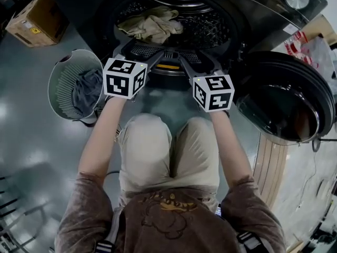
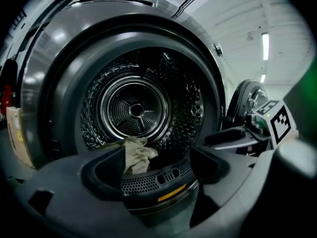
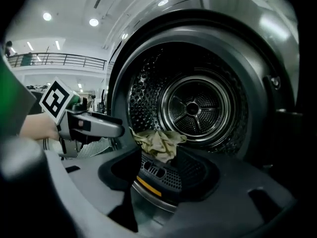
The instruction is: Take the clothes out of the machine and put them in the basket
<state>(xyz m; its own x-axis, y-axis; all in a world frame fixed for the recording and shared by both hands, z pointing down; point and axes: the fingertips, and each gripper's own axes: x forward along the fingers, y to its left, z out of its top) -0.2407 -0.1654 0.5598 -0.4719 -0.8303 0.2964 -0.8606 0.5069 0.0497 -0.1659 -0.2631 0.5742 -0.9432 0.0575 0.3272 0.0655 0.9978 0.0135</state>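
The machine [image 1: 253,15] stands with its round door [image 1: 287,109] swung fully aside to the right of the opening, its dark glass facing up. Deep in the drum [image 2: 136,110], on the low part just behind the front lip, lies a crumpled beige cloth [image 1: 152,25]. A perforated filter grille [image 2: 148,182] with a yellow strip [image 2: 172,192] rises along that lip, between the cloth and both tools.

The left hand-held gripper [image 1: 141,51] is at the mouth of the machine, its jaws spread wide with nothing between the pads. The right hand-held gripper [image 1: 199,62] sits just beside it at the same lip, its jaws apart too, somewhat narrower and holding nothing. Neither touches the cloth.

Left of the machine, on the floor [image 1: 31,141], stands the round ribbed basket [image 1: 59,86] with a grey garment [image 1: 87,88] already inside. Further back on that side is a cardboard box [image 1: 34,17]. To the machine's right, beyond the door, lies a thin plastic bag [image 1: 310,51] with red print. The person's knees [image 1: 168,141] are directly in front of the opening.
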